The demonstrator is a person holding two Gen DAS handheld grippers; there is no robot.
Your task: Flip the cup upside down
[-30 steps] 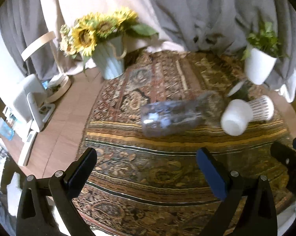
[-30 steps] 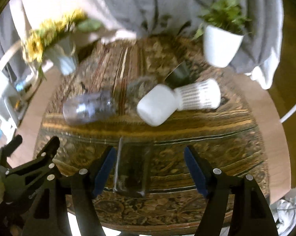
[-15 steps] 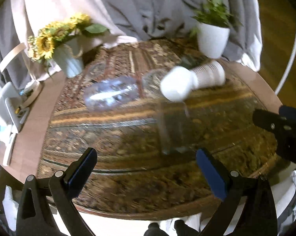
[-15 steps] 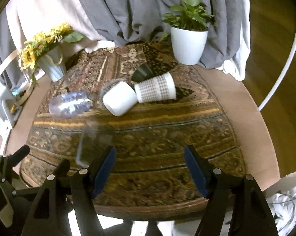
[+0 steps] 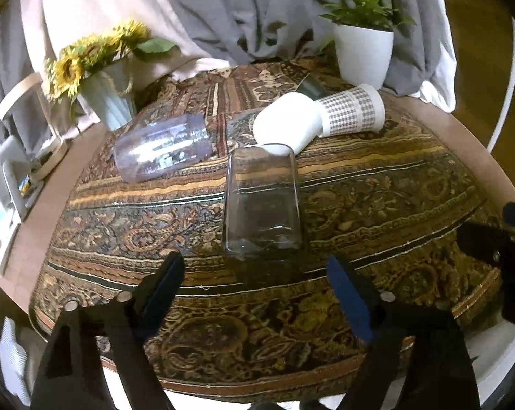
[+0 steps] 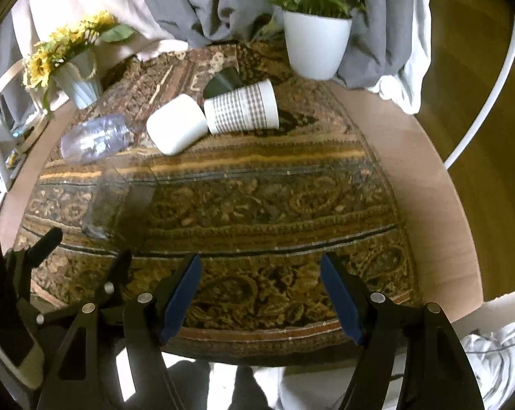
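A clear glass cup (image 5: 261, 201) stands on the patterned cloth of the round table (image 5: 469, 136), just ahead of my open, empty left gripper (image 5: 257, 273). In the right wrist view the same cup (image 6: 107, 201) is at the left, beyond the left gripper (image 6: 86, 249). My right gripper (image 6: 261, 273) is open and empty over the table's near edge, well right of the cup. I cannot tell which end of the cup is up.
A clear plastic jar (image 5: 161, 147), a white cup (image 5: 286, 124), a checked paper cup (image 5: 351, 111) and a dark cup (image 5: 310, 85) lie on their sides behind. A sunflower vase (image 5: 103, 92) stands back left, a potted plant (image 5: 363, 54) back right.
Both grippers have pulled back from the table and risen. The glass cup, earlier between the right gripper's fingers, now stands free in front of the left gripper.
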